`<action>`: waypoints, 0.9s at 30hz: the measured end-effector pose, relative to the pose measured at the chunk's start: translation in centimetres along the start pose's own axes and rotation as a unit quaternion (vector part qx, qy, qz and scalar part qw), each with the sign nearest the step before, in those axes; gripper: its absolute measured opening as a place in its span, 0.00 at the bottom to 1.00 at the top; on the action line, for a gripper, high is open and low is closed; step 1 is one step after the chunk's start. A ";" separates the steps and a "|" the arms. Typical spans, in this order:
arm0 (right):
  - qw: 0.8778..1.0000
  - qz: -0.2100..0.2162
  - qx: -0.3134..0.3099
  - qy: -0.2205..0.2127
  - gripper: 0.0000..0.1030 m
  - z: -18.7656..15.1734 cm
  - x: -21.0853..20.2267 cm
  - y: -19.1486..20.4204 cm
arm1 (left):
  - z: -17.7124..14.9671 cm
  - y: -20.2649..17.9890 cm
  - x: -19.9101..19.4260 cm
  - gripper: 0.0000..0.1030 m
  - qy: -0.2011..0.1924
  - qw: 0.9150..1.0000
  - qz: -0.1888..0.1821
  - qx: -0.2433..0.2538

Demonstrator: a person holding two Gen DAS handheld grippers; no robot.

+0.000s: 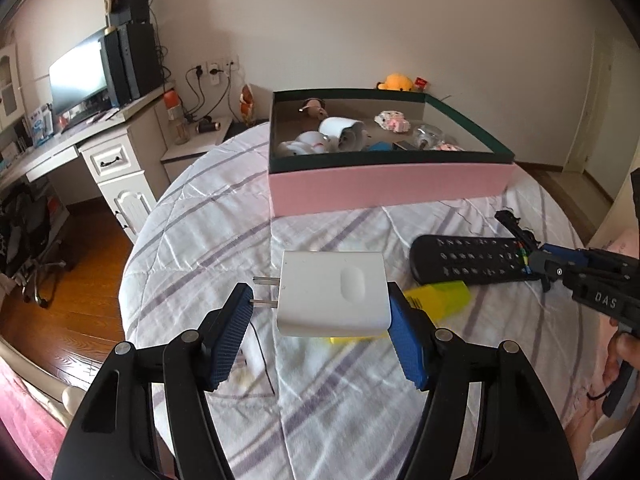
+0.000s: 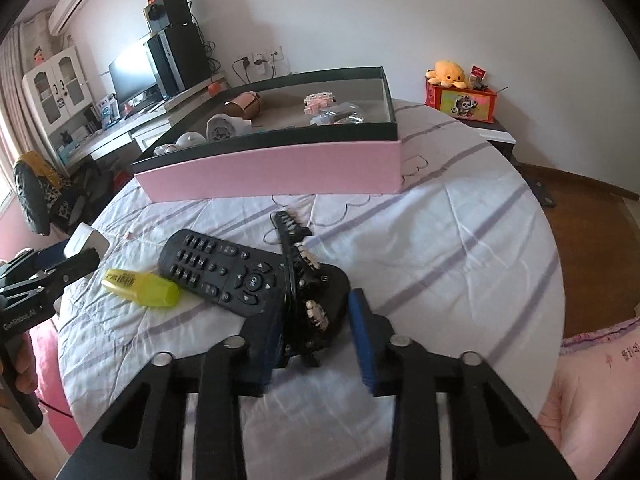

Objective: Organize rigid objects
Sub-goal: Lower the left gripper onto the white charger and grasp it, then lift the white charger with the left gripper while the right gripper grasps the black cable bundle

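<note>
Remote (image 2: 224, 276) (highlighter (image 2: 140, 286) beside) blocks bedspread.

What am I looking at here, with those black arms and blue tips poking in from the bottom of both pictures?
No robot here: a person holds a hand-grip tool in each hand, each ending in two blue-padded fingers. A wide-angle camera on each tool looks along its fingers, so one picture comes from the left tool and the other from the right.

The left gripper is clamped on a white plug-in charger, lifted off the striped quilt. The right gripper has a black toothed hair clip between its fingers; whether it pinches yet, I cannot tell. The clip lies across a black remote, and a yellow highlighter lies beside the remote. Behind them sits a pink box already holding small items.
</note>
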State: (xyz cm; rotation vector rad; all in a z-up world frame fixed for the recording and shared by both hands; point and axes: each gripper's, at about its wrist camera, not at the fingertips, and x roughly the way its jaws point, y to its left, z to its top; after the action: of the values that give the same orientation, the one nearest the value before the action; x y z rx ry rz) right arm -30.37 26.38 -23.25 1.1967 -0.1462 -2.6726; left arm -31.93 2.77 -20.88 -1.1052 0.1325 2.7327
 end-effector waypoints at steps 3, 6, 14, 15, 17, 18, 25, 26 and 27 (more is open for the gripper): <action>1.000 0.002 0.000 0.003 0.25 -0.6 -0.5 -0.1 | -0.6 -0.4 -0.5 0.65 0.003 1.000 -0.003 0.005; 1.000 -0.003 0.002 -0.001 0.21 -1.2 -1.1 -0.2 | -1.4 -1.2 -1.1 0.65 0.007 1.000 -0.009 0.013; 0.999 -0.037 0.019 -0.004 0.21 -2.8 -2.8 -1.3 | -3.2 -3.2 -1.7 0.65 0.020 0.998 -0.035 0.037; 0.999 -0.043 0.022 -0.003 0.21 -3.0 -2.9 -1.5 | -3.3 -3.4 -1.6 0.65 0.022 0.998 -0.035 0.039; 0.998 -0.053 0.026 -0.001 0.20 -3.3 -3.0 -1.8 | -3.7 -3.7 -1.1 0.65 0.029 0.998 -0.037 0.038; 0.998 -0.058 0.027 -0.004 0.20 -3.3 -3.0 -1.8 | -3.8 -3.7 -0.8 0.65 0.034 0.998 -0.037 0.036; 0.998 -0.064 0.020 -0.003 0.21 -3.1 -2.0 -2.2 | -4.2 -3.5 0.5 0.66 0.042 0.998 -0.041 0.023; 0.998 -0.061 0.019 -0.004 0.23 -2.9 -1.9 -2.3 | -4.1 -3.5 0.5 0.66 0.042 0.998 -0.042 0.021; 0.998 -0.059 0.018 -0.004 0.25 -2.8 -1.8 -2.3 | -4.1 -3.4 0.6 0.66 0.042 0.998 -0.043 0.019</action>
State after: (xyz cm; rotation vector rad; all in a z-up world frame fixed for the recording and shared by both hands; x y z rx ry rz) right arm -27.49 29.05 -24.22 1.2418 -0.1288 -2.7866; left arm -28.85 5.60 -24.33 -1.1885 0.1447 2.5982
